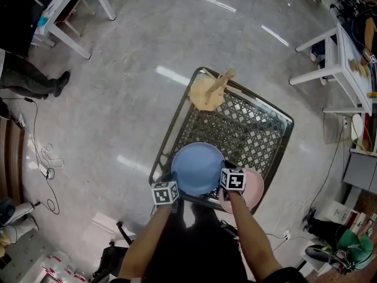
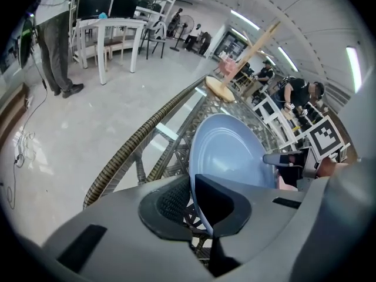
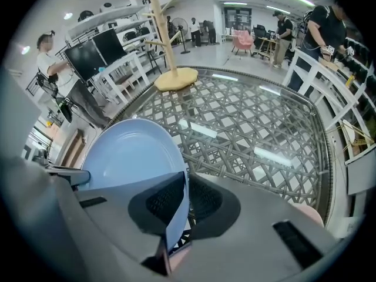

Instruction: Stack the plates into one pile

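1. Nearest, left gripper (image 2: 191,201) and right gripper (image 3: 187,201) are each clamped on the rim of the blue plate (image 1: 197,168), at opposite sides.
2. It is judged stiff, smooth and breakable; rim grips suit it.
3. Just beside, the pink plate (image 1: 255,188) is seen on the lattice table (image 1: 250,128).

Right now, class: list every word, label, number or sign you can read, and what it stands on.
None can be read.
Cube on the left tool: black-and-white square marker, no letters.
Cube on the right tool: the same.
Blue plate: no print.
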Demonstrator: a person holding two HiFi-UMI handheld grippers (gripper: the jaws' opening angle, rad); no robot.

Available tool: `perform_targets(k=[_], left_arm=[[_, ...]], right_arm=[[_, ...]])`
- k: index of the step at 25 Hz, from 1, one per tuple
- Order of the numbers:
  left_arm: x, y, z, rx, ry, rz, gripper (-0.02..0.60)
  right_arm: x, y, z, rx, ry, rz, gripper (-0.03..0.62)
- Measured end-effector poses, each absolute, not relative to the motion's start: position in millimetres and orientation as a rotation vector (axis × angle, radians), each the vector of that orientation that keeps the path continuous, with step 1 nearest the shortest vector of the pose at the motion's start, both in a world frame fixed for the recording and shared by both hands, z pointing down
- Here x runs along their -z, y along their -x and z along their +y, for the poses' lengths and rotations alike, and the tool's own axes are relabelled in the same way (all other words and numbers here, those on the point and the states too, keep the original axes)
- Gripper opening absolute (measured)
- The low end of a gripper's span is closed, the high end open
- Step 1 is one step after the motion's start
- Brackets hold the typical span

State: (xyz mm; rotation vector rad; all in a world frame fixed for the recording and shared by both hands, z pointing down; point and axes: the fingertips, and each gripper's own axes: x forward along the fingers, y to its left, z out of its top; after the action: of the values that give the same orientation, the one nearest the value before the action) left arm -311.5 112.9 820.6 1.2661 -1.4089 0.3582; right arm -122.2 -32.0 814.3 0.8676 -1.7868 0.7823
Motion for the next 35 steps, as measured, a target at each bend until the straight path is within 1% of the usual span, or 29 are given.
perform_targets(k=[12,22,28,35], left_arm=[[-799,336,110,-0.354,-1.258,-1.469,0.031],[-751,337,104,-0.362,-1.324,-1.508,0.031],[-721,318,86,-0.353,-1.395,-1.500,0.029],[-695,265,58,-0.404,-1.528,-1.438,0.029]], right_arm=[[-801,140,-27,-0.805,-0.846,-1.836,0.021],[-759,137,-26,-0.816,-0.876,-1.911,0.020],[-727,107,-30,-0.854,-0.969,-1.939,0.020],[-701,42,-30,-0.902,-1.120,-1.934,0.020]])
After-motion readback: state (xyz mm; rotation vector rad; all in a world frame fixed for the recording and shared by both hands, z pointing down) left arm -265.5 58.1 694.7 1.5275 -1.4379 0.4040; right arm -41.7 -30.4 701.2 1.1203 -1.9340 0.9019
